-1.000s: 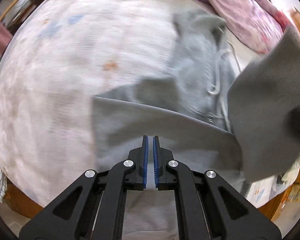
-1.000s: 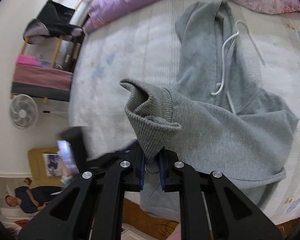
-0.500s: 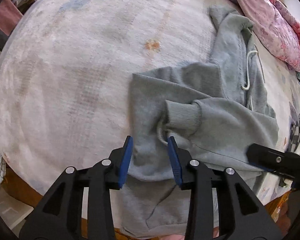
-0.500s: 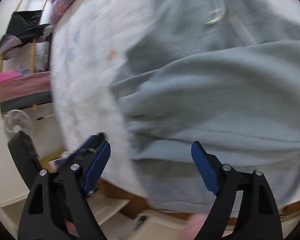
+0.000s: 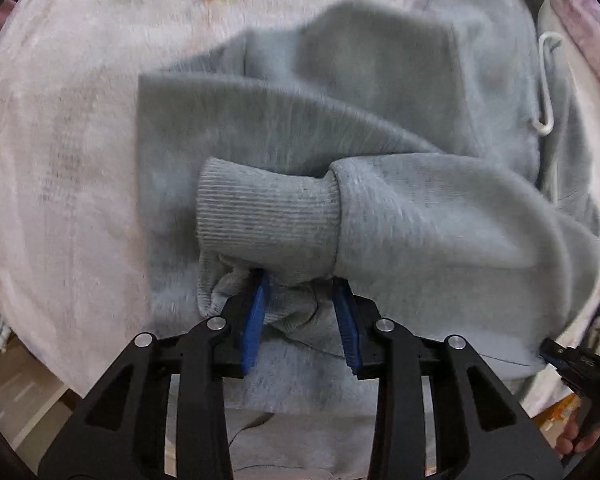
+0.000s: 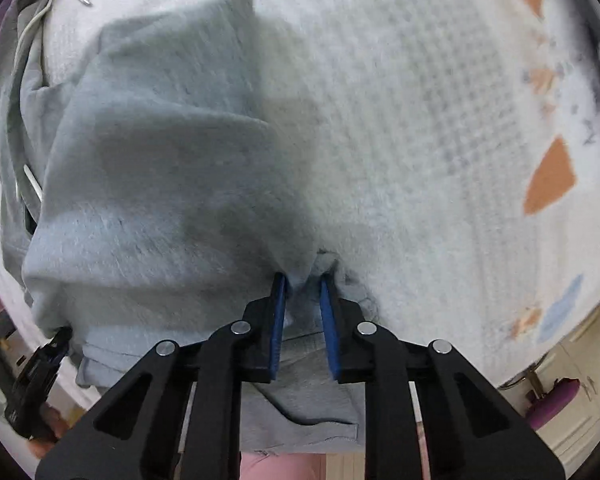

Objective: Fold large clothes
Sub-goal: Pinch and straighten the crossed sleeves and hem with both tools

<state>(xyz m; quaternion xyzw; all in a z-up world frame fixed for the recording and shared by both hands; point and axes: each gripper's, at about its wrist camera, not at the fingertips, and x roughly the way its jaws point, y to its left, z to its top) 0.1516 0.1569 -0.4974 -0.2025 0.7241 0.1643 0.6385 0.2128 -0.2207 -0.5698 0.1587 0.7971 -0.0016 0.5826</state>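
Observation:
A grey hoodie (image 5: 380, 112) lies on the white bedspread (image 5: 60, 128), one sleeve folded across its body with the ribbed cuff (image 5: 268, 216) at centre. My left gripper (image 5: 300, 280) points straight down just below that cuff. Its jaws are closing, and its blue pads pinch a wrinkled bunch of the hoodie's fabric. In the right wrist view the hoodie (image 6: 160, 184) fills the left half. My right gripper (image 6: 302, 278) sits at its right edge, jaws closing, with the cloth's edge pressed between the pads. Each gripper shows in the other's view, the right (image 5: 572, 364) and the left (image 6: 40, 364).
The hoodie's white drawstring (image 5: 546, 88) hangs near the hood. A pink quilt (image 5: 598, 52) lies along the far right of the bed. The bedspread (image 6: 440, 120) carries orange patches (image 6: 552, 180). The bed's near edge runs just under both grippers, and a purple stool (image 6: 556, 400) stands beyond it.
Both grippers let go of the cloth they held up, and the sleeve now lies across the body. Both came down to the near edge of the hoodie and closed on fabric there.

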